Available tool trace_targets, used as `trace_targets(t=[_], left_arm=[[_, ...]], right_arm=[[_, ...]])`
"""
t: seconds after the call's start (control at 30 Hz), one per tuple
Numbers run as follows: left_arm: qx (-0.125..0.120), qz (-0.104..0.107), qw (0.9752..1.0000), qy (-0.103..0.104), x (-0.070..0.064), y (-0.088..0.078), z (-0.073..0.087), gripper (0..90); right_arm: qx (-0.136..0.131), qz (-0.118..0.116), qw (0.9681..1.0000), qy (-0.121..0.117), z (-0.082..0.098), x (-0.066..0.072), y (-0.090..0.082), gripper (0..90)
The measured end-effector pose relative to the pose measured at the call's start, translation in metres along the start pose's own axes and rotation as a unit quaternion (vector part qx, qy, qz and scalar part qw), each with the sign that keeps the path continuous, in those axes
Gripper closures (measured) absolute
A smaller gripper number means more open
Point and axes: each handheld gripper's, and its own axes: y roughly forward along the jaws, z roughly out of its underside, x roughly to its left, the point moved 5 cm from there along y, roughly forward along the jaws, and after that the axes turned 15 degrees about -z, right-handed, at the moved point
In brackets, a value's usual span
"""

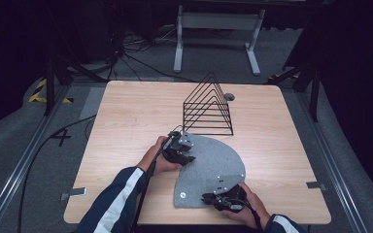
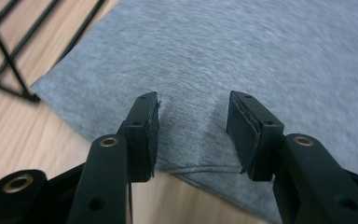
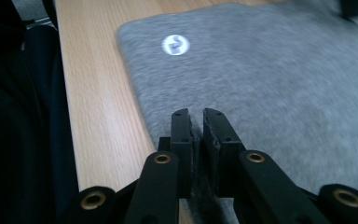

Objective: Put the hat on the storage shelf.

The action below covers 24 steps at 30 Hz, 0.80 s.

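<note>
Two handheld grippers work a grey felt mat [image 1: 209, 165] lying on the near half of the wooden desk [image 1: 126, 116], its fan shape reaching almost to the near edge. The right gripper [image 1: 209, 198], low at the mat's near edge, has its jaws clenched on the felt's hem, a fold of fabric pinched between the pads in the right gripper view, apparently to anchor or lift that side. The left gripper [image 1: 188, 159] sits at the mat's left edge, jaws released and spread over the hem, seemingly lined up for a matching pinch; they do not yet grip it. A small round white badge [image 3: 175, 45] marks the mat's near left corner. Behind the mat, toward the far edge of the desk, stands a black wire rack [image 1: 208, 108] of triangular dividers, its base close to the felt's far tip. Both forearms come in from the near side, the left in a dark sleeve [image 1: 116, 199] with a white stripe, wrists angled inward toward the mat.
</note>
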Motion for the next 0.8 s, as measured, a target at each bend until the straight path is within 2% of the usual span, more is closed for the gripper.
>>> trace_targets(t=[0.2,0.23,0.37,0.47,0.63,0.73,0.8], left_arm=[[0.007,0.003,0.9999,-0.015,-0.009,-0.023,0.025,55.9],[0.01,0.004,0.9999,-0.009,-0.01,-0.027,0.029,55.9],[0.012,0.007,0.9998,-0.013,-0.021,-0.039,0.039,56.2],[0.007,0.011,0.9998,-0.013,-0.031,-0.043,0.04,57.6],[0.004,0.028,0.9995,-0.013,-0.055,-0.048,0.038,59.9],[-0.009,0.042,0.999,-0.009,-0.066,-0.048,0.036,60.1],[-0.011,0.046,0.9989,0.003,-0.076,-0.05,0.035,58.8]], right_arm=[[0.008,0.036,0.9992,0.016,0.012,-0.013,-0.019,82.7],[0.008,0.044,0.9987,0.024,0.014,-0.016,-0.023,82.7],[0.011,0.075,0.9963,0.041,0.021,-0.031,-0.036,82.6],[0.009,0.09,0.9944,0.054,0.024,-0.041,-0.043,82.7],[0.005,0.118,0.9902,0.074,0.026,-0.055,-0.052,82.7],[0.003,0.137,0.9868,0.086,0.028,-0.065,-0.057,82.8],[0.004,0.155,0.9836,0.092,0.029,-0.072,-0.061,82.8]])
